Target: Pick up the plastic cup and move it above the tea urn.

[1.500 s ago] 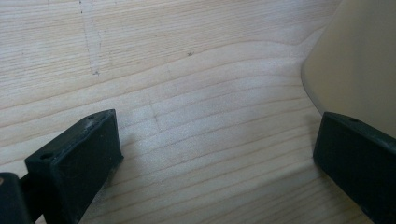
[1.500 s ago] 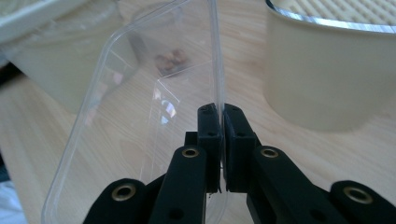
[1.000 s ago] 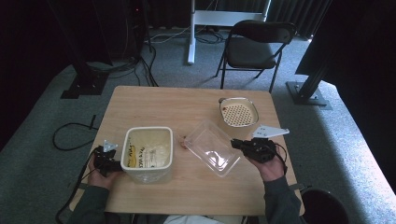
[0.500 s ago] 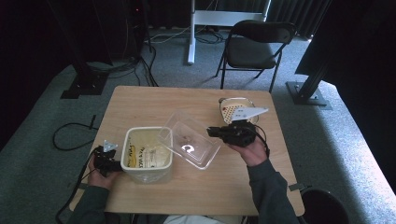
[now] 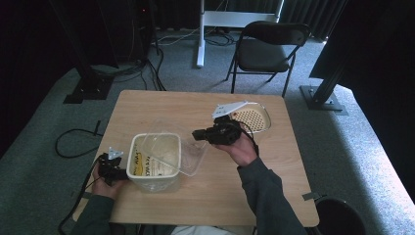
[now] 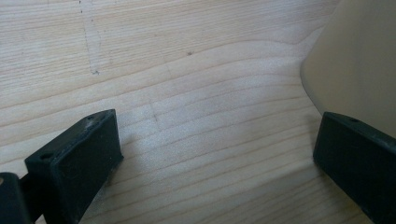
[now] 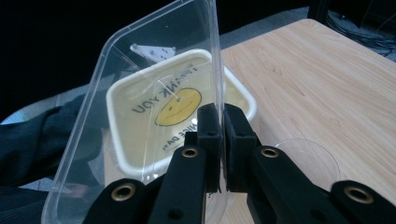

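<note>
A cream rectangular tub with a smiley print stands at the table's front left. A clear plastic lid hangs tilted over its right rim, and my right gripper is shut on the lid's edge. In the right gripper view the jaws pinch the lid edge-on, with the tub behind it. My left gripper rests on the table against the tub's left side. Its jaws stand open over bare wood, and the tub wall is beside one of them.
A round cream perforated disc lies at the back right of the wooden table. A folding chair stands beyond the far edge. Cables lie on the carpet to the left.
My right gripper has carried the clear lid leftward and a little up, from the table's right half to over the tub's right rim. The left gripper has not moved.
</note>
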A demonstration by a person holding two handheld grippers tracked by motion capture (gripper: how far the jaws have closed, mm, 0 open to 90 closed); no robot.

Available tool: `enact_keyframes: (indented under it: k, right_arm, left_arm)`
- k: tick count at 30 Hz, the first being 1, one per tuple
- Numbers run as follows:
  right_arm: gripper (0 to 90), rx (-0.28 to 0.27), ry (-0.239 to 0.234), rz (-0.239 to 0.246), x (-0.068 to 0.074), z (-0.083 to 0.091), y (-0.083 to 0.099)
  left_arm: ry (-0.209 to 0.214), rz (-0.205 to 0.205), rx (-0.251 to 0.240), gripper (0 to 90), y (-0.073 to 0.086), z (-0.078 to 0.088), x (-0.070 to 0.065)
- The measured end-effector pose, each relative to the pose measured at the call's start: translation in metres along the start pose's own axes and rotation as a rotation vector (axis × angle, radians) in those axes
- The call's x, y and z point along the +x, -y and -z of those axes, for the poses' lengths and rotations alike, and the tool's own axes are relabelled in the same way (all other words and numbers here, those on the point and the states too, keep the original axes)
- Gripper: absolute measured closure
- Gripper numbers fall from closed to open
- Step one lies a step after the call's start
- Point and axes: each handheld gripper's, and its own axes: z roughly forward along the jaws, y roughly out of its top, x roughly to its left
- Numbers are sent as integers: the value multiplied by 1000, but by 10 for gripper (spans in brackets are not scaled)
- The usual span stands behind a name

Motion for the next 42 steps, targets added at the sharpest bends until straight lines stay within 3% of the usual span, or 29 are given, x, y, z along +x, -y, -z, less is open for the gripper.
enact_keyframes:
  k: [1,3,4,6,12,18,20,28,33,42]
  right_arm:
    - [850,4,-8,-1,0,-4,-1]
    - [678,-41,-64,-33,-3,-8,-2]
    - [678,-41,-64,-33,-3,-8,-2]
    - [550,-105,-76,-55,-5,-8,-4]
    - [521,-177,-60,-78,-9,5,4]
    - [524,-152,29,-69,-14,9,32]
    - [519,-141,80,-62,-15,8,42]
    - [463,-98,246,-28,-16,-13,83]
    - [417,-66,270,-59,-21,-25,99]
    - [405,-48,282,-94,-29,-33,112]
  left_arm:
    - [0,1,0,13,0,0,0]
    - [0,-3,3,13,0,0,0]
    - [0,-3,3,13,0,0,0]
    - [0,-2,2,12,0,0,0]
    - [0,-2,2,13,0,1,0]
    - [0,-2,2,13,1,1,0]
    - [0,-2,2,12,1,1,0]
    - [0,-2,2,12,1,1,0]
    - [-1,-2,0,13,1,0,0]
    - [-1,-2,0,13,1,0,0]
